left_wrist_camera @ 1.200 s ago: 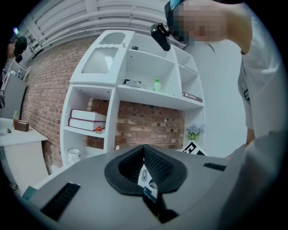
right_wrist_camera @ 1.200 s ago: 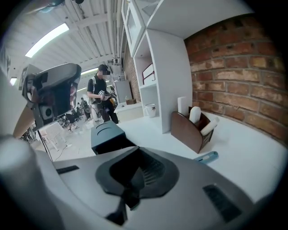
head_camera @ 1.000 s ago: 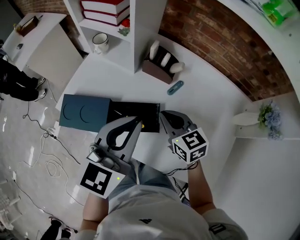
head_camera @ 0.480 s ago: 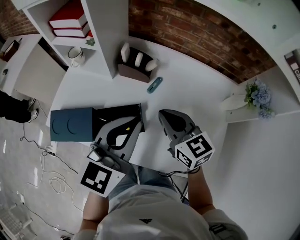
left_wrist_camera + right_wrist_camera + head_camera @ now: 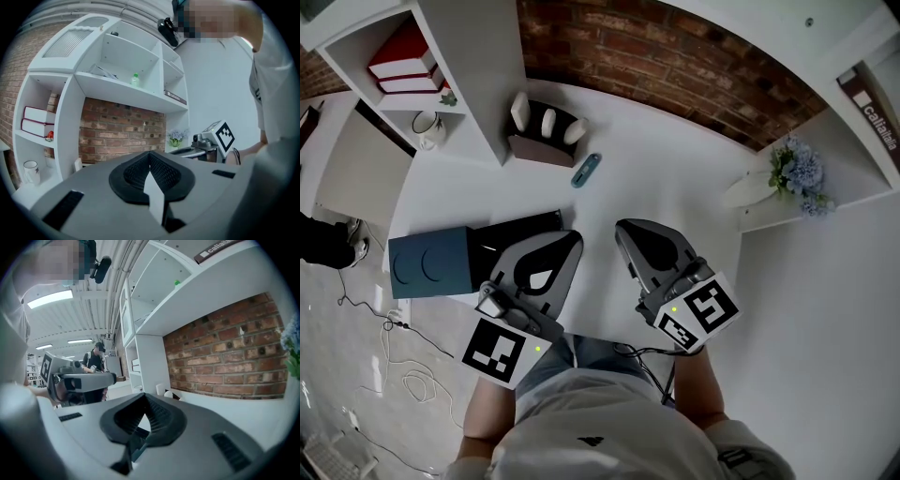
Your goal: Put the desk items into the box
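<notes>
**Over the white desk, both grippers closed and empty**

You hold the left gripper (image 5: 570, 242) and the right gripper (image 5: 628, 231) side by side above the white desk (image 5: 675, 178), each with its jaws pressed together on nothing. The open black box (image 5: 511, 237) sits at the desk's left, partly under your left gripper, with its dark blue lid (image 5: 427, 267) lying flat against it. The small teal oblong item (image 5: 586, 170) lies well apart from the box, near the brown holder with white pieces (image 5: 542, 141). If you reach for it with the jaws closed, you will likely shove it across the smooth top instead of gripping it. If you swing the left gripper low, it could knock the box, which looks close to the desk's edge.
</notes>
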Tool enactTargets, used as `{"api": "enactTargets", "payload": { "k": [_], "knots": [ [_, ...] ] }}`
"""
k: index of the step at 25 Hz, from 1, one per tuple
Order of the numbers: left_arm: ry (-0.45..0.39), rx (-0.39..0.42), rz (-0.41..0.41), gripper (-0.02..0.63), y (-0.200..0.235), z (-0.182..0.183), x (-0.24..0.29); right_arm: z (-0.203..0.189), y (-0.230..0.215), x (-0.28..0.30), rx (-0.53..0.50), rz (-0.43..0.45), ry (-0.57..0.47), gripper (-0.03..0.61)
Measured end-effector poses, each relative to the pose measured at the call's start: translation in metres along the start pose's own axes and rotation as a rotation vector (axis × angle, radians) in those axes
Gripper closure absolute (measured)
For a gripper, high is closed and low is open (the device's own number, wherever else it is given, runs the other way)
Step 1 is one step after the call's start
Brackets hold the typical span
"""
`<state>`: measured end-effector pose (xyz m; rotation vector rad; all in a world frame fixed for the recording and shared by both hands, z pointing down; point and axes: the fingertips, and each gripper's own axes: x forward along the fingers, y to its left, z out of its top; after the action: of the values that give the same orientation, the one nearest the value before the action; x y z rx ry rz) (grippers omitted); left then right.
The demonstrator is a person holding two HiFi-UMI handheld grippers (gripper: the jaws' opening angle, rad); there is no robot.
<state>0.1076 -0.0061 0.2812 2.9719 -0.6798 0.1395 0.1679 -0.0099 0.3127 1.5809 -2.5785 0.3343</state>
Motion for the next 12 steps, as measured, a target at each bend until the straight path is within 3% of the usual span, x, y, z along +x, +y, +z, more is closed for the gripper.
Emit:
{"api": "enactTargets", "payload": {
  "k": [12],
  "knots": [
    [-0.008,-0.019,-0.015,0.601,-0.0069,0.0008,0.0103,0.0008,-0.0091,-0.0110,0.008,-0.025,-0.008,0.571]
  ]
}}
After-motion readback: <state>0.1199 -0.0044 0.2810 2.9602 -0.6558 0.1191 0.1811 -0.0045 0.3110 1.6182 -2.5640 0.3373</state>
